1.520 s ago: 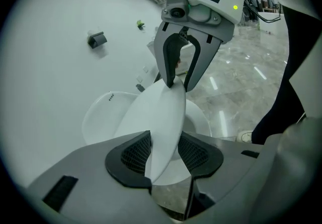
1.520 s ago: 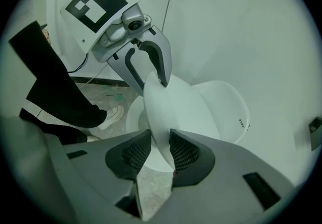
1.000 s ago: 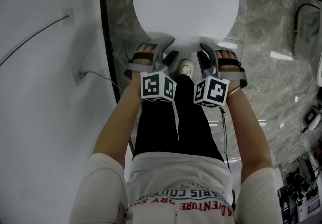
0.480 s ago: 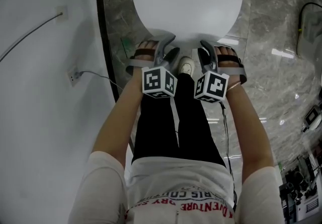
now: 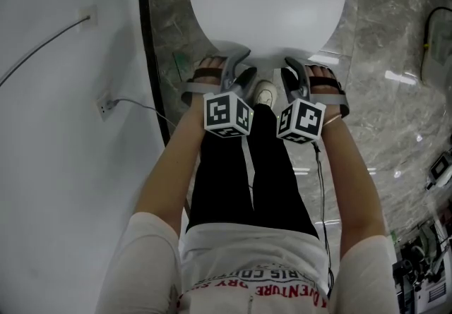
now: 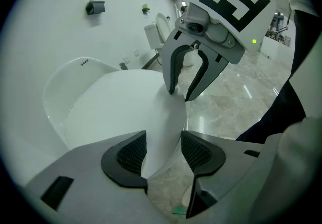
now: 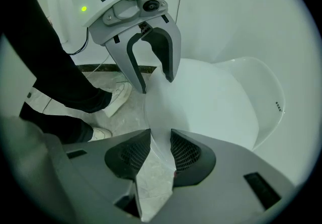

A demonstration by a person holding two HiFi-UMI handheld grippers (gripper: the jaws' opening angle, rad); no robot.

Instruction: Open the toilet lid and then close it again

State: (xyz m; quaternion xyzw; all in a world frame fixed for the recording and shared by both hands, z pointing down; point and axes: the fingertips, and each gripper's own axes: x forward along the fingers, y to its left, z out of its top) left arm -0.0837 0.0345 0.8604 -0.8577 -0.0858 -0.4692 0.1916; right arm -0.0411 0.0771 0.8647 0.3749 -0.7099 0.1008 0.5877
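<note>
Standing right at the front of the toilet (image 6: 65,84), looking steeply down. Gripping the lid (image 5: 265,2) by its front edge with both tools: left gripper (image 5: 236,69) and right gripper (image 5: 295,71) side by side and close together, marker cubes toward the body. Between them, down on the marble floor (image 5: 381,58), a white shoe (image 5: 265,94).

From the left gripper view: pads clamped across the thin rim of the lid, white surface running in from the left pad, a sliver of floor beside the right one (tight fit, little to spare). Right gripper straight ahead, biting the same edge.

From the right gripper view: same story, pads clenched on the rim, floor showing below them.

Lid held at a slant, front edge up off the toilet (how far up, hard to judge). To the left, a white wall (image 5: 63,129) with a thin cable (image 5: 42,48).
</note>
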